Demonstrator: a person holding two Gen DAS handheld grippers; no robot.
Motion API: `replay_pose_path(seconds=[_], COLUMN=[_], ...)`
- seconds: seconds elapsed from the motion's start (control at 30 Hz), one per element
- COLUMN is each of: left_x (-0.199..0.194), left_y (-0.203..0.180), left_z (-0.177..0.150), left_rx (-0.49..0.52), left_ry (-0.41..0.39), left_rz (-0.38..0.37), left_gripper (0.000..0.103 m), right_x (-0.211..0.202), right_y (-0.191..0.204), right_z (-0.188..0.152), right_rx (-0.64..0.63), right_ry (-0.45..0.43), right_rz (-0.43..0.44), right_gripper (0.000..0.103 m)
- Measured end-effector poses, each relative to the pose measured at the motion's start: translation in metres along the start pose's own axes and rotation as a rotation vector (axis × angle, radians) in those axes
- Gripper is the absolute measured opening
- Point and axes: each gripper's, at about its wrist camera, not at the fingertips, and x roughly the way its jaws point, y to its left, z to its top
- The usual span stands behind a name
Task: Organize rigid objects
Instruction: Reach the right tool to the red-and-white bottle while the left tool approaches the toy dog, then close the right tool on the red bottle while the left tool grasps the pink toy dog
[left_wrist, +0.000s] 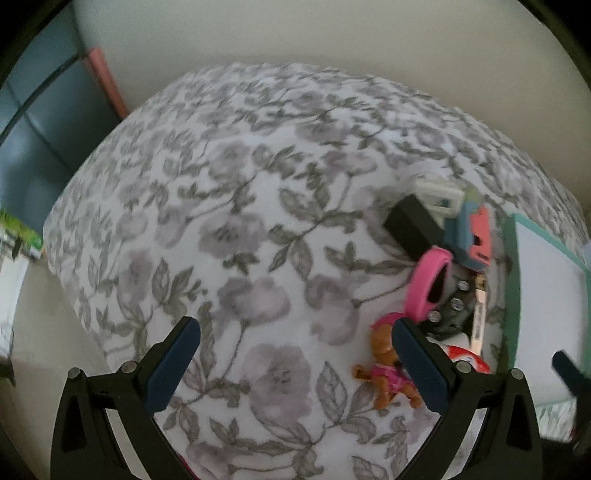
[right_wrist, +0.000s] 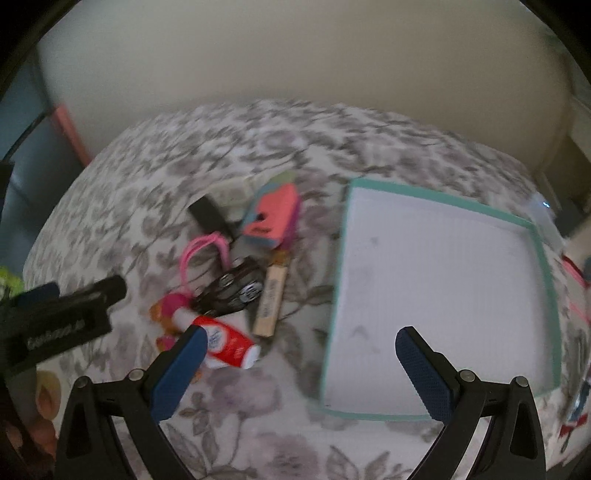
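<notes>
Your floral-covered bed (right_wrist: 207, 147) carries a white tray with a teal rim (right_wrist: 439, 216) toward its right edge. Just left of the tray lies a heap of toys: a coral-and-blue case (right_wrist: 271, 216), a black box (left_wrist: 412, 225), a pink ring (left_wrist: 424, 284), a red-and-white tube (right_wrist: 229, 345) and a brown dog figure (left_wrist: 388, 373). Your left gripper (left_wrist: 295, 360) and right gripper (right_wrist: 301, 369) both gape wide, holding nothing.

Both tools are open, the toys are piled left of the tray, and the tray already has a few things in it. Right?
Not quite. The tray is empty: the right wrist view shows only its bare white floor. The rest stands: left tool and right tool are open, and the toys lie piled left of the tray.
</notes>
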Motion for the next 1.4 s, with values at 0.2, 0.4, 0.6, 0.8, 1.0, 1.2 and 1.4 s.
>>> replay_pose_path(seconds=[0.2, 0.4, 0.6, 0.8, 1.0, 1.2, 1.4], left_x=[0.017, 0.028, 0.034, 0.035, 0.033, 0.032, 0.035], left_y=[0.013, 0.019, 0.014, 0.009, 0.003, -0.008, -0.017], left_z=[-0.004, -0.004, -0.005, -0.007, -0.009, -0.010, -0.014], left_rx=[-0.067, -0.094, -0.075, -0.057, -0.037, 0.002, 0.039], left_ry=[0.054, 0.088, 0.111, 0.118, 0.119, 0.121, 0.136], left_rz=[-0.023, -0.047, -0.069, -0.092, -0.118, -0.139, -0.150], left_gripper=[0.103, 0.103, 0.103, 0.103, 0.103, 0.103, 0.103], right_x=[0.023, 0.039, 0.049, 0.047, 0.044, 0.042, 0.038], right_y=[0.026, 0.040, 0.044, 0.044, 0.041, 0.023, 0.010], right_z=[-0.003, 0.000, 0.002, 0.003, 0.000, -0.001, -0.004], right_rx=[-0.089, -0.111, -0.109, -0.098, -0.102, -0.021, 0.021], right_ry=[0.072, 0.102, 0.136, 0.145, 0.161, 0.180, 0.198], right_rz=[0.043, 0.071, 0.086, 0.120, 0.130, 0.165, 0.181], right_gripper=[0.103, 0.093, 0.073, 0.052, 0.047, 0.037, 0.029])
